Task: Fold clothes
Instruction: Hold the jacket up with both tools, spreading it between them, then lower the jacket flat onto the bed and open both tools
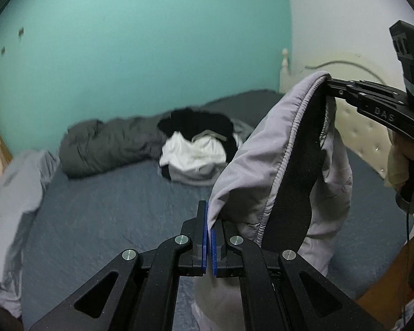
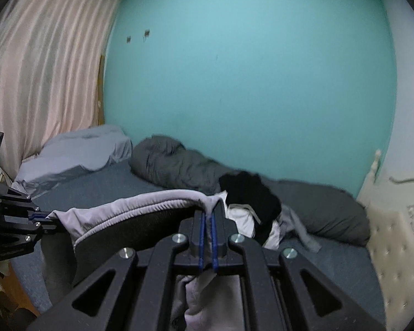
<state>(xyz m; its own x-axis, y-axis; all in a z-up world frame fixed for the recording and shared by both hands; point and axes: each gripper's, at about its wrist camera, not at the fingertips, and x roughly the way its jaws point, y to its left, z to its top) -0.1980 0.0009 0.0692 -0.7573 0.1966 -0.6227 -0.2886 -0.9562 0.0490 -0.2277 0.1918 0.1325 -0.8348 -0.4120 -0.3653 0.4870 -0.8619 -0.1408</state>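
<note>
Both grippers clamped shut
Left gripper [image 1: 209, 220] and right gripper [image 2: 207, 220] each pinch cloth between blue pads, angled downward

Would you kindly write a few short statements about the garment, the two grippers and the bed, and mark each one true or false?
1. Both grippers are shut on the same light grey garment. True: the left gripper and the right gripper each pinch its waistband edge.
2. The garment lies flat on the bed. False: it hangs between the grippers, above the bed.
3. A pile of black and white clothes sits on the bed. True.
4. The wall behind the bed is pink. False: it is turquoise.
</note>
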